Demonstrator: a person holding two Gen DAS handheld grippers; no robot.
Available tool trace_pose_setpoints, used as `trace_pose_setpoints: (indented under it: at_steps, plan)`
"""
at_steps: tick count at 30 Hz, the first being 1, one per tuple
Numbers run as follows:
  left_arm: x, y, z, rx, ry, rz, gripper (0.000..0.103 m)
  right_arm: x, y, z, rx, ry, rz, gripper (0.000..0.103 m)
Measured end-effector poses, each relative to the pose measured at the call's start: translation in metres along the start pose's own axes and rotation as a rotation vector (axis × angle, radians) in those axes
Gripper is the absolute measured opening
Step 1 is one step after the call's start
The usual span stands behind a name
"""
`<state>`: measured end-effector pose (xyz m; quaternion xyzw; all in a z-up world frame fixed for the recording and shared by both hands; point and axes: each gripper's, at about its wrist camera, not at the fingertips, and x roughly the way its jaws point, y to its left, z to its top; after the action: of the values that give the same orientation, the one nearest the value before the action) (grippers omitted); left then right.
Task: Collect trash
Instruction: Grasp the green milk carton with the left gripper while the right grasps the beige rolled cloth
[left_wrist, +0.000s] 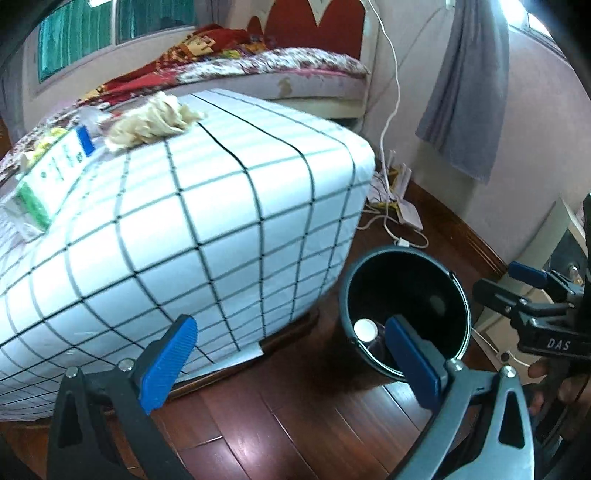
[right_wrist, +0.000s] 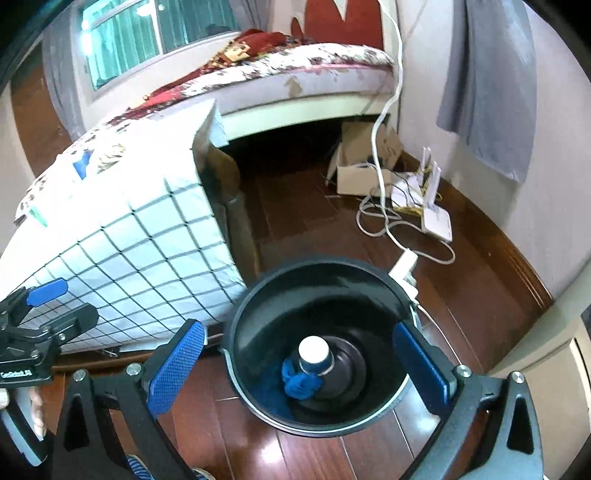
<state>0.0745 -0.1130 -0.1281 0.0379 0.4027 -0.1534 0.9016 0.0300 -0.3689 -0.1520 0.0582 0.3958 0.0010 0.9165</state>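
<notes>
**Bin partly filled, worktop items still out**

Black bin stands on the wood floor, just right of the grid-cloth worktop. Inside it: a dark bottle with a white cap and a crumpled blue scrap touching the bottle. Judged deposited; that part looks done.

Right gripper hovers over the bin mouth, fingers spread wide, nothing between them. Left gripper sits nearer the worktop's edge, fingers likewise spread and empty.

Left on the worktop, far side: a crumpled beige wad, and to its left a green-and-white carton with a blue patch. More clutter lies beyond the carton, too blurred to name.

Judgement: task roughly midway. At least the wad and carton remain to collect, each well apart from the bin.
</notes>
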Motion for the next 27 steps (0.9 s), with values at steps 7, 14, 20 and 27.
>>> trace_pose_setpoints:
  at_steps: [7, 14, 20, 27]
  plan:
    - [-0.031, 0.023, 0.004, -0.026, -0.062, 0.044, 0.102, -0.024, 0.035, 0.019, -0.054, -0.051, 0.044, 0.103]
    - [-0.062, 0.063, 0.011, -0.074, -0.136, 0.114, 0.102, -0.040, 0.081, 0.045, -0.130, -0.117, 0.122, 0.103]
    - [-0.076, 0.104, 0.016, -0.119, -0.170, 0.186, 0.102, -0.036, 0.120, 0.067, -0.177, -0.138, 0.185, 0.103]
    - [-0.073, 0.157, 0.027, -0.195, -0.187, 0.268, 0.102, -0.012, 0.157, 0.092, -0.233, -0.110, 0.205, 0.103]
